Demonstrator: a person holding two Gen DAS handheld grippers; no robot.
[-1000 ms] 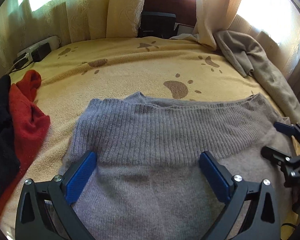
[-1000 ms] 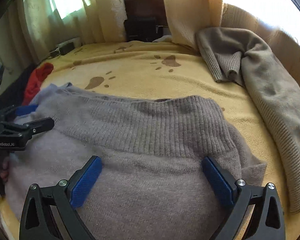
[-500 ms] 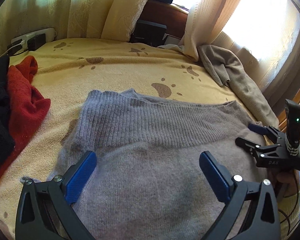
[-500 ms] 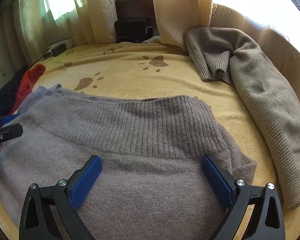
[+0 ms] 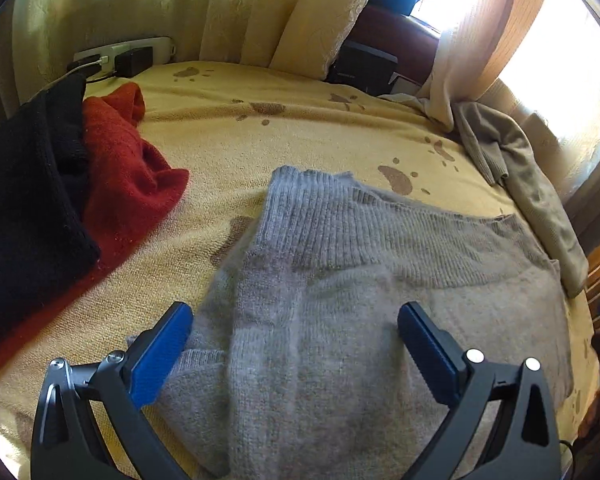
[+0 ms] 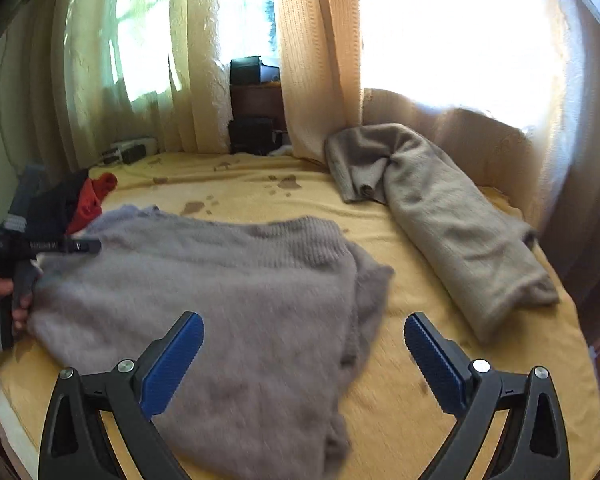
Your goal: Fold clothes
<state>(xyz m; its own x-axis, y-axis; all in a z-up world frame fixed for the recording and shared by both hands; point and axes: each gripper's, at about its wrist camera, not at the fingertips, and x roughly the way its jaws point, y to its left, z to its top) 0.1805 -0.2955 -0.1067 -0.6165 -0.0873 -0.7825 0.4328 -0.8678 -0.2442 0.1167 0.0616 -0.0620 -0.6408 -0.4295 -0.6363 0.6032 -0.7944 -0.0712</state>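
A grey knitted sweater (image 5: 340, 300) lies spread on the yellow blanket, ribbed hem toward the far side; it also shows in the right wrist view (image 6: 228, 280). My left gripper (image 5: 296, 344) is open and empty, hovering over the sweater's left part. It also appears at the left of the right wrist view (image 6: 60, 245), held by a hand. My right gripper (image 6: 304, 352) is open and empty, raised above the sweater's right edge.
A red garment (image 5: 128, 168) and a black garment (image 5: 24, 208) lie at the left. A beige sweater (image 6: 452, 216) lies bunched at the right. The yellow paw-print blanket (image 6: 420, 360) covers the bed. Curtains, a power strip (image 5: 120, 54) and dark boxes (image 6: 252, 136) stand behind.
Both grippers have pulled back and up from the sweater. The left view swung left, the right view lifted and swung right. The sweater's left edge looks rumpled now.
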